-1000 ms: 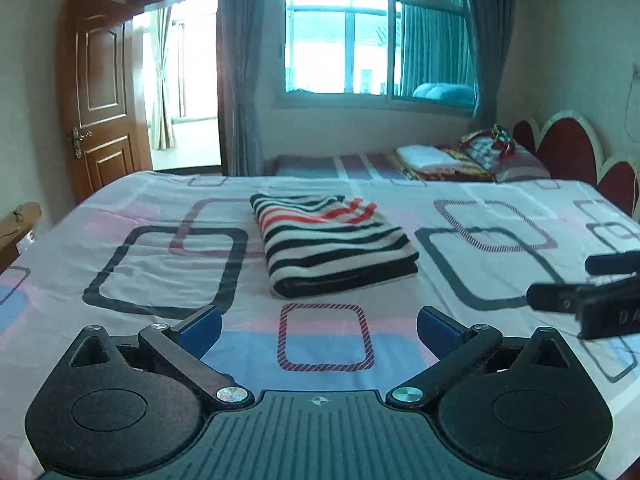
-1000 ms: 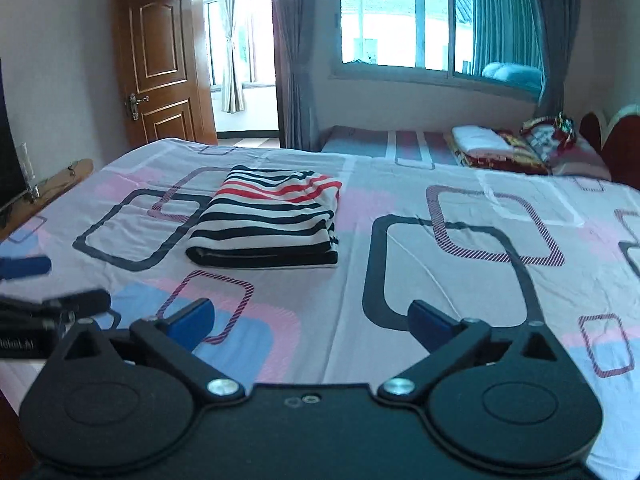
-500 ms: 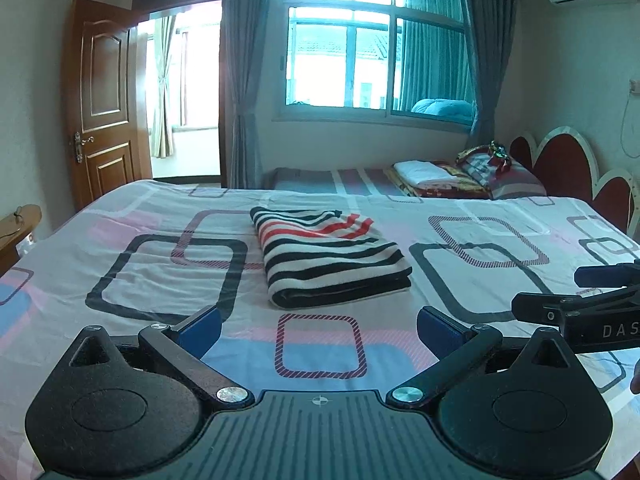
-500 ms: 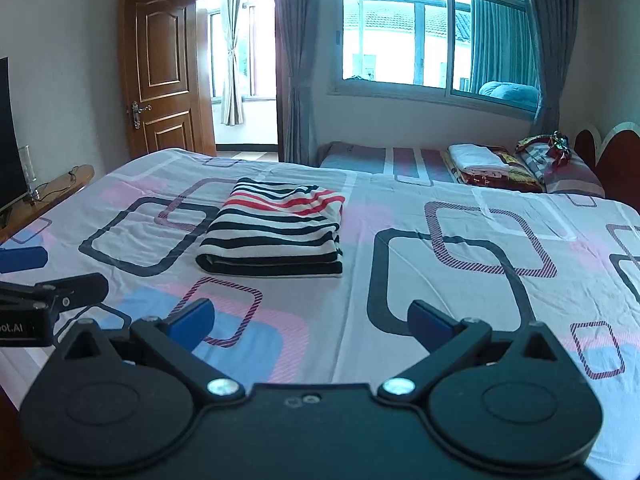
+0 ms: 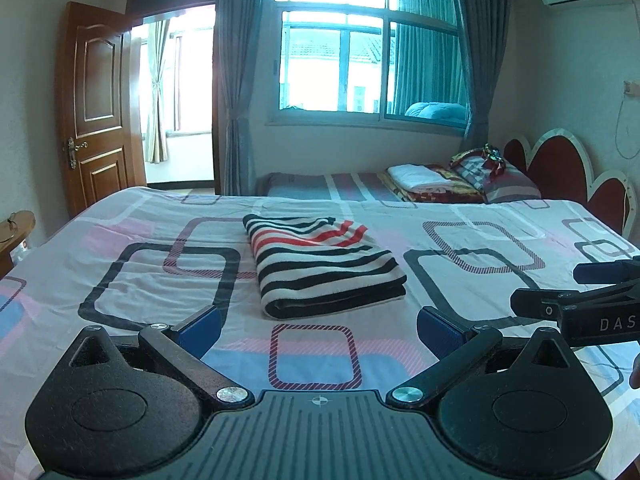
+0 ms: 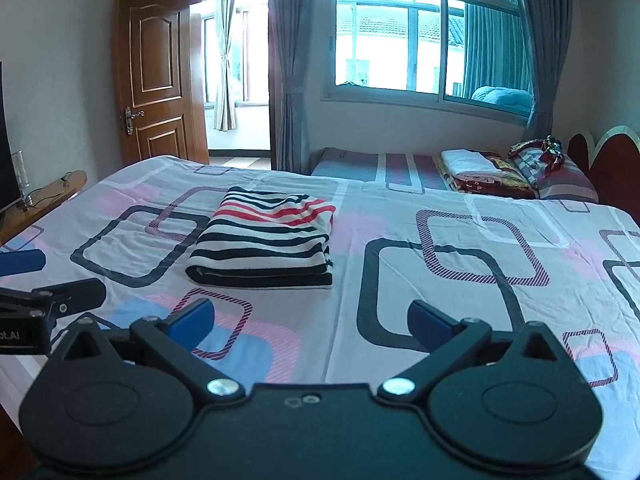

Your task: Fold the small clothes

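Since a second ago both my grippers have lifted and tipped up, so the shirt [image 5: 324,264] sits lower and a little farther off in each view, and more of the window [image 5: 370,56] shows above it. Nothing on the bed [image 5: 132,280] has shifted. That folded shirt, striped black and white with red bands at its far end, lies flat on the patterned sheet, and I take it as my landmark. My left gripper [image 5: 318,326] hangs short of the shirt's near edge, jaws spread wide, holding nothing. My right gripper [image 6: 310,320] hangs short of the shirt too, off its right corner, jaws wide and empty as well. Neither touches the shirt. Behind the shirt, past the bed's far edge, a lower bed carries a pile of bedding [image 6: 484,172]. Left of the shirt, beyond the bed, a door [image 6: 158,76] stands open.
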`<state>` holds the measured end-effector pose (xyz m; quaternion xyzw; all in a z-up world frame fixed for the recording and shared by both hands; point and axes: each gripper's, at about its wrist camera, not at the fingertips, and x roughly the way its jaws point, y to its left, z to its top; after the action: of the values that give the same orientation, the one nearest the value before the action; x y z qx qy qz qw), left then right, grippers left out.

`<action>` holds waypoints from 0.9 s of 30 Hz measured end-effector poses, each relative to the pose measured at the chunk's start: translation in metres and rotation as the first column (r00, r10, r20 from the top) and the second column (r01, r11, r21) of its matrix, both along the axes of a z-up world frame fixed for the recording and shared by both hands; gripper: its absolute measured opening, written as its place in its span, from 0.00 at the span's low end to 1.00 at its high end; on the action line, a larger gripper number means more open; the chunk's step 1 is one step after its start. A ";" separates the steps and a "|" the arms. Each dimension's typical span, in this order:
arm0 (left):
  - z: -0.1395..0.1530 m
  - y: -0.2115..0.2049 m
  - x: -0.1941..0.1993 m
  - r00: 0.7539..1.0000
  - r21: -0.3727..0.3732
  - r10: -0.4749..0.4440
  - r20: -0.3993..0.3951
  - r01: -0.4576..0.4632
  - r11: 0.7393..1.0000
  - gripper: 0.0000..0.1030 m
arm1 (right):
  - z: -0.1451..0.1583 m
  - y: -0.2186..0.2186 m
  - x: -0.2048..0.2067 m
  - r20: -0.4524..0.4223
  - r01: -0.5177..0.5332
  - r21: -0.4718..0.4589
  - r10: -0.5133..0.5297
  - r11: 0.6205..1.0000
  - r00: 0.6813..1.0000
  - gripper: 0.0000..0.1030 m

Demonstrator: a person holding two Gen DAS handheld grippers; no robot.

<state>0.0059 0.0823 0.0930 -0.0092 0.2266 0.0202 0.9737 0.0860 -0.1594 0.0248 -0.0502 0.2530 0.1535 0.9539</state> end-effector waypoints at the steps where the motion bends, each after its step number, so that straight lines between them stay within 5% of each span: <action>1: 0.000 0.000 0.000 1.000 -0.001 -0.001 -0.001 0.001 1.000 1.00 | 0.000 0.000 0.001 -0.004 0.000 0.001 0.000 1.000 1.000 0.99; 27: 0.002 -0.004 -0.004 1.000 0.019 -0.020 0.009 0.020 1.000 1.00 | 0.000 -0.004 0.002 -0.012 -0.008 0.011 0.008 1.000 1.000 0.99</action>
<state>0.0020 0.0786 0.0955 0.0021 0.2218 0.0126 0.9750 0.0876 -0.1630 0.0249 -0.0453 0.2575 0.1589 0.9520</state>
